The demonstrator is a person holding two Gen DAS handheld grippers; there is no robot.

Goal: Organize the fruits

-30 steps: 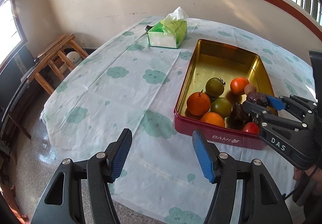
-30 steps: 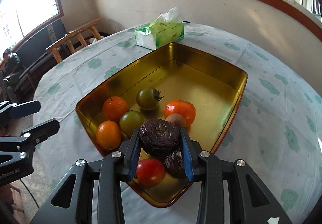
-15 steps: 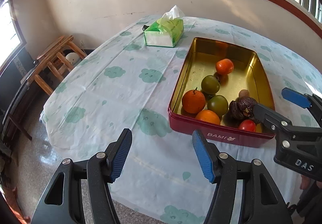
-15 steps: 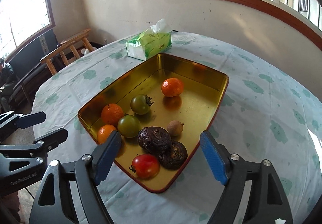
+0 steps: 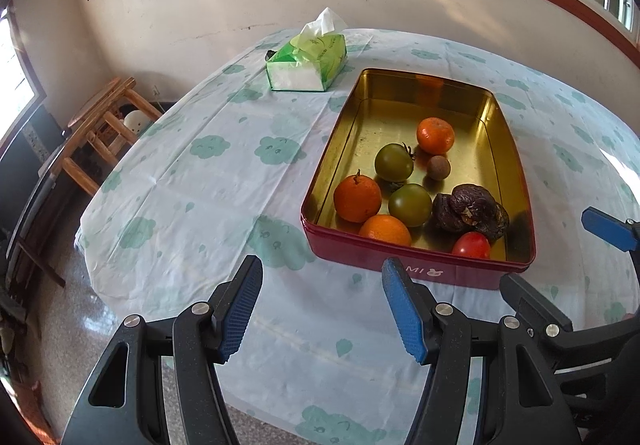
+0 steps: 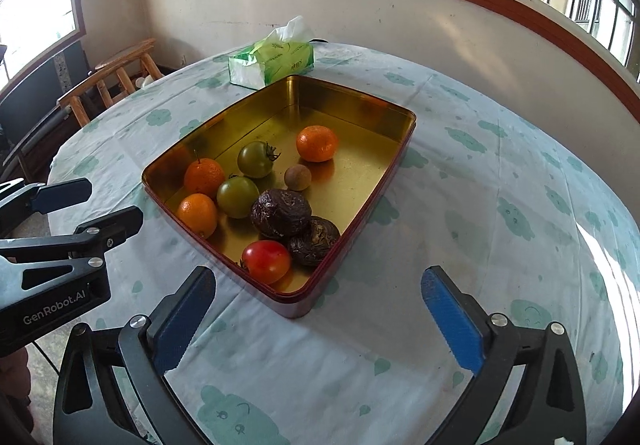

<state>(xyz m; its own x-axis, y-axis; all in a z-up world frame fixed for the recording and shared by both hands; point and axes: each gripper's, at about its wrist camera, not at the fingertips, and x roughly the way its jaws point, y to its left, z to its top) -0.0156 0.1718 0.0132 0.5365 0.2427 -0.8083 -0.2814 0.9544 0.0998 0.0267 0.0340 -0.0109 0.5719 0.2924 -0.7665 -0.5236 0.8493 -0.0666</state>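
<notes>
A red tin with a gold inside (image 5: 516, 165) (image 6: 360, 221) stands on the table. In it lie three oranges (image 5: 357, 198) (image 6: 317, 143), two green tomatoes (image 5: 393, 162) (image 6: 237, 196), a red tomato (image 5: 471, 246) (image 6: 266, 261), a small brown fruit (image 5: 439, 167) (image 6: 297, 177) and two dark wrinkled fruits (image 5: 468, 209) (image 6: 281, 213). My left gripper (image 5: 322, 311) is open and empty, in front of the tin's near left corner. My right gripper (image 6: 316, 319) is open and empty, just short of the tin's near corner.
A green tissue box (image 5: 306, 63) (image 6: 272, 61) stands on the cloud-print tablecloth (image 5: 208, 165) behind the tin. A wooden stool (image 5: 104, 125) stands by the wall left of the table. The table's front edge lies just below my left gripper.
My right gripper opened, let go of the dark wrinkled fruit into the tin and drew back. One orange rolled toward the tin's far end. My left gripper stayed open.
</notes>
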